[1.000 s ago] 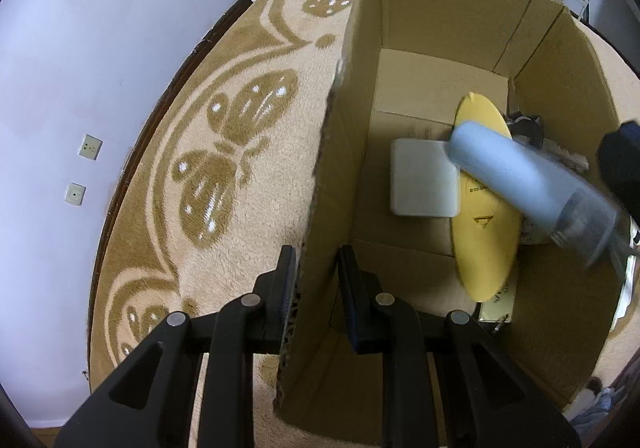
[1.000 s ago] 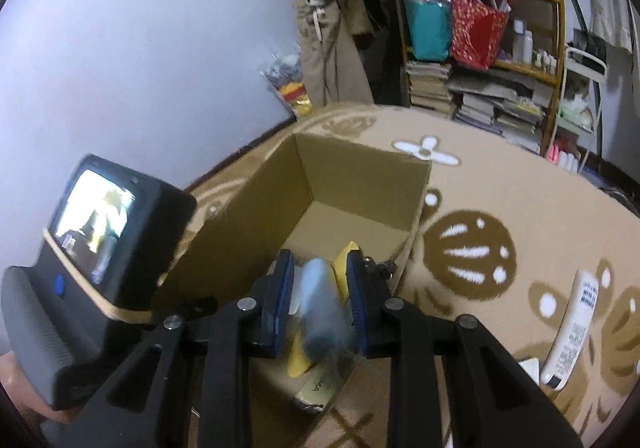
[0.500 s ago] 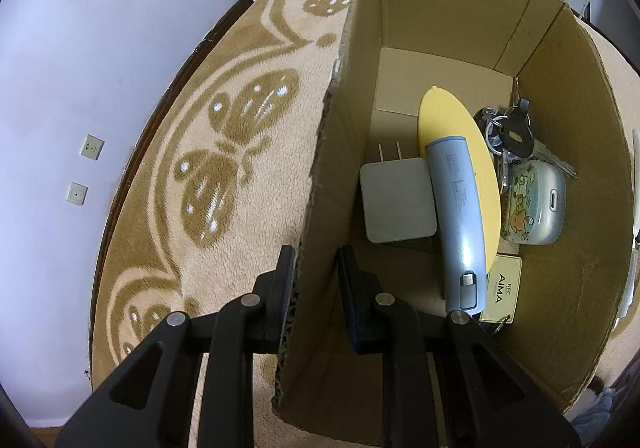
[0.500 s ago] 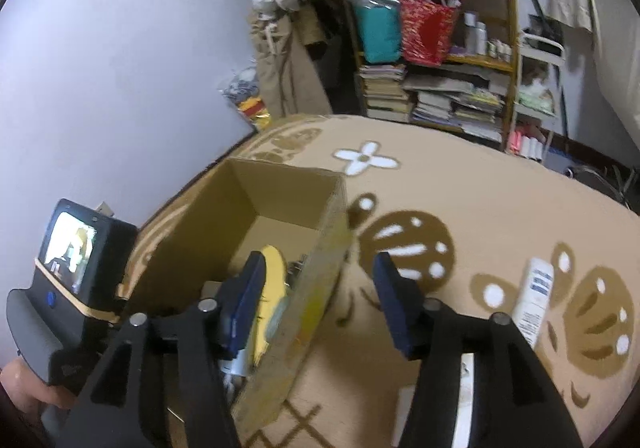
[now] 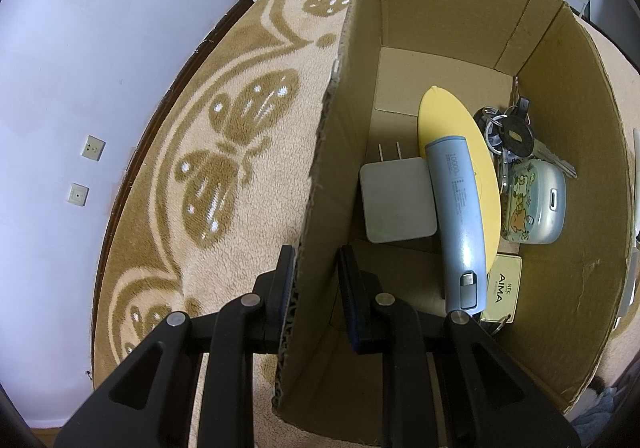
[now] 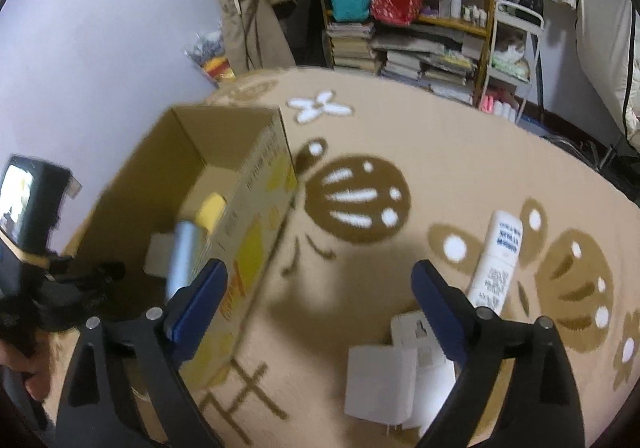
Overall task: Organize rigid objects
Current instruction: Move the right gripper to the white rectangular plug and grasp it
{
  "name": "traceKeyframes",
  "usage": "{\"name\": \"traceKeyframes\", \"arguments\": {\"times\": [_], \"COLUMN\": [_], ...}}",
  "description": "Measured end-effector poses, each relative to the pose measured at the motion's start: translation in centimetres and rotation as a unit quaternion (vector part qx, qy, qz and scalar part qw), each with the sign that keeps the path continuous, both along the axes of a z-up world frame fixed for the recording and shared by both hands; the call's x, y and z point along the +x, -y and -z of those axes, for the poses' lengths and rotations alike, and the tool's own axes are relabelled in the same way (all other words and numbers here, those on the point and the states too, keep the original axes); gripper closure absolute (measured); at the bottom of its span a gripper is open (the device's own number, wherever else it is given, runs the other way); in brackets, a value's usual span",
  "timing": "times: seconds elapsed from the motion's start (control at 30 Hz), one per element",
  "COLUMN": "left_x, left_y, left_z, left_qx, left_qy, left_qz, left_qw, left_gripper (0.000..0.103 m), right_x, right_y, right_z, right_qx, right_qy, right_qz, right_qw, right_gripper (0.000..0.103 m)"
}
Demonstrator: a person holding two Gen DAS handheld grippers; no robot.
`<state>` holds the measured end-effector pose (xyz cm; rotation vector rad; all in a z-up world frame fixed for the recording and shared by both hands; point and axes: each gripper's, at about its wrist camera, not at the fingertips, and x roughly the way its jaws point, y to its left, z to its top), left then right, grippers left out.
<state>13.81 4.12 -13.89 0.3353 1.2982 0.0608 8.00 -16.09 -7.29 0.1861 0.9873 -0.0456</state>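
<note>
My left gripper (image 5: 316, 260) is shut on the near left wall of the open cardboard box (image 5: 420, 0), one finger inside and one outside. In the box a light blue power bank (image 5: 456, 216) lies across a yellow oval case (image 5: 460, 136) and a white charger (image 5: 396, 204), beside a bunch of keys (image 5: 508, 132), a cartoon earbud case (image 5: 536, 204) and an AIMA tag (image 5: 502, 292). My right gripper (image 6: 320, 272) hangs over the carpet just right of the box (image 6: 256, 208), its jaws opening wide with nothing between them.
On the patterned carpet by my right gripper lie two white chargers (image 6: 380, 380) (image 6: 424, 340) and a white tube (image 6: 496, 260). A shelf with books and bags (image 6: 400, 28) stands at the back. A purple wall (image 5: 80, 48) runs along the left.
The right gripper let the blue power bank drop into the box, spread its jaws wide and swung right, out over the carpet. The left gripper kept its hold on the box wall.
</note>
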Motion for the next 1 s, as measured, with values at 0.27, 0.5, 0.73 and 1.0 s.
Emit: {"name": "traceKeyframes", "arguments": {"times": [0.27, 0.5, 0.73, 1.0], "left_x": [0.0, -0.1, -0.2, -0.1], "left_y": [0.0, 0.0, 0.0, 0.1], "left_z": [0.0, 0.0, 0.1, 0.1], "left_qx": [0.0, 0.001, 0.0, 0.003], "left_qy": [0.0, 0.001, 0.001, 0.001], "left_qz": [0.0, 0.002, 0.002, 0.003], "left_qw": [1.0, 1.0, 1.0, 1.0], "left_gripper": [0.083, 0.083, 0.083, 0.083], "right_x": [-1.0, -1.7, -1.8, -2.0], "right_y": [0.8, 1.4, 0.9, 0.9], "right_z": [2.3, 3.8, 5.9, 7.3], "right_qx": [-0.002, -0.011, -0.028, -0.025], "right_qy": [-0.061, -0.104, -0.156, -0.18], "right_qz": [0.013, 0.022, 0.019, 0.024], "right_qw": [0.998, 0.994, 0.987, 0.983], "right_gripper": [0.005, 0.017, 0.018, 0.023]}}
